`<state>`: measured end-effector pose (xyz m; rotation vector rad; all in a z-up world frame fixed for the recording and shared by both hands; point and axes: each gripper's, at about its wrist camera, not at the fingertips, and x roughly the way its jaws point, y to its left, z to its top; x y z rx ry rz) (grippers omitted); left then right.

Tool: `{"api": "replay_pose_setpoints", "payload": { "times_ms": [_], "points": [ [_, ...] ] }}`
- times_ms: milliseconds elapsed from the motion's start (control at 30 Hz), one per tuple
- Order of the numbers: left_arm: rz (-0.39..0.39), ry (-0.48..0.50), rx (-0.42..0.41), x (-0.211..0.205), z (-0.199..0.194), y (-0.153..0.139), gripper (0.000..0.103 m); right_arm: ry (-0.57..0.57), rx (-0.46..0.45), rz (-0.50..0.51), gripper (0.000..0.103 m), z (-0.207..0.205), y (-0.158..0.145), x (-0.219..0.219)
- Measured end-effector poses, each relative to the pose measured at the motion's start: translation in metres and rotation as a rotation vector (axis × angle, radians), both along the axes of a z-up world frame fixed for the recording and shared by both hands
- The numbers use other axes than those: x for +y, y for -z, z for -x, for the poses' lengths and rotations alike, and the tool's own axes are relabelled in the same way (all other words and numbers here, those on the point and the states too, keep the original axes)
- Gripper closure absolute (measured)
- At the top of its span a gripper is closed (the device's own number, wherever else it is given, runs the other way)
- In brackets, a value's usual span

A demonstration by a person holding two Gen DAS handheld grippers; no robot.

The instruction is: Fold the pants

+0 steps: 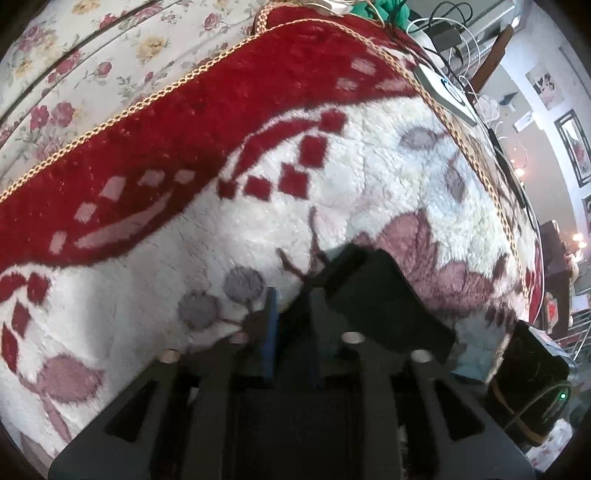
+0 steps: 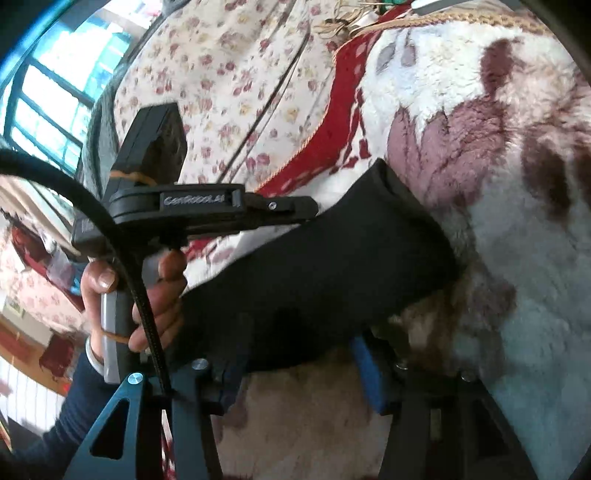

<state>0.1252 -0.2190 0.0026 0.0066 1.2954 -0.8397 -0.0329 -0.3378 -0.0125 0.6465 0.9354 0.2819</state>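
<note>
Pants (image 2: 332, 273): black, bunched into a thick fold, lying on the blanket's white pile; also seen from the left wrist (image 1: 384, 295), where the fold sits over the right-side finger.

Left hand-held gripper (image 1: 293, 325): jaws narrowly parted, blue pad (image 1: 271, 328) showing on one side, dark cloth at the gap. I cannot tell whether the pads press on it. From the right wrist its tips (image 2: 312, 210) meet the upper edge of the pants. A hand (image 2: 147, 295) grips its grey handle; dark sleeve below.

Right hand-held gripper (image 2: 299, 369): jaws spread wide, blue pad (image 2: 369, 376) on one side clear of the cloth, the other finger partly covered by the lower edge of the pants; nothing clamped. Its black body with a green light (image 1: 528, 376) shows at the edge of the left view.

Blanket (image 1: 332, 177): plush, white with red border, mauve flower pattern, gold braid trim (image 1: 122, 114).

Floral sheet (image 1: 92, 55): cream with roses, beyond the braid.

Cables (image 1: 465, 33): white and black, tangled at the far corner of the blanket.

Black cord (image 2: 122, 240): loops across the left gripper's handle.

Window (image 2: 55, 92): barred, bright.
</note>
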Motion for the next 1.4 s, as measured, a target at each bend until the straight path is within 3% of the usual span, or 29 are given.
{"api": "replay_pose_setpoints", "payload": {
  "times_ms": [33, 200, 267, 333, 500, 633, 767, 833, 1000, 1033, 1067, 1133, 1200, 1267, 1400],
  "points": [
    [0.013, 0.008, 0.015, -0.001, -0.003, 0.002, 0.067, -0.009, -0.014, -0.019, 0.052, -0.004, 0.004, 0.0],
    [0.046, 0.112, 0.057, -0.024, 0.002, 0.007, 0.066, -0.038, -0.076, -0.009, 0.052, -0.002, 0.006, 0.005],
    [0.03, 0.152, 0.038, -0.034, 0.007, 0.009, 0.062, -0.032, -0.084, -0.03, 0.052, -0.002, 0.006, 0.004],
    [0.034, 0.185, 0.047, -0.041, 0.009, 0.012, 0.052, -0.032, -0.091, -0.035, 0.052, -0.001, 0.006, 0.003],
    [0.048, 0.22, 0.09, -0.048, 0.001, 0.018, 0.045, -0.042, -0.087, -0.056, 0.052, -0.006, 0.007, 0.002],
    [0.044, 0.247, 0.119, -0.051, -0.007, 0.019, 0.045, -0.05, -0.087, -0.101, 0.052, -0.007, 0.008, -0.001],
    [0.026, 0.227, 0.066, -0.05, -0.025, 0.017, 0.045, -0.054, -0.09, -0.104, 0.052, -0.006, 0.009, 0.0],
    [0.036, 0.265, 0.095, -0.054, -0.023, 0.022, 0.045, -0.061, -0.089, -0.101, 0.052, -0.006, 0.009, 0.0],
    [0.014, 0.307, 0.061, -0.065, -0.014, 0.02, 0.043, -0.064, -0.089, -0.113, 0.053, -0.007, 0.009, 0.001],
    [0.01, 0.315, 0.053, -0.068, -0.013, 0.02, 0.049, -0.063, -0.087, -0.118, 0.057, -0.007, 0.01, 0.001],
    [0.01, 0.331, 0.051, -0.07, -0.011, 0.02, 0.066, -0.06, -0.079, -0.118, 0.062, -0.007, 0.011, 0.001],
    [-0.015, 0.343, 0.007, -0.072, -0.003, 0.018, 0.072, -0.052, -0.06, -0.108, 0.079, -0.008, 0.014, 0.001],
    [-0.024, 0.332, -0.011, -0.073, -0.002, 0.017, 0.079, -0.052, -0.061, -0.098, 0.086, -0.008, 0.014, 0.002],
    [0.01, 0.303, 0.007, -0.068, -0.006, 0.014, 0.088, -0.048, -0.072, -0.095, 0.089, -0.008, 0.012, 0.001],
    [0.078, 0.266, -0.023, -0.039, -0.007, -0.007, 0.091, -0.056, -0.117, -0.038, 0.091, -0.004, 0.0, 0.007]
  ]
}}
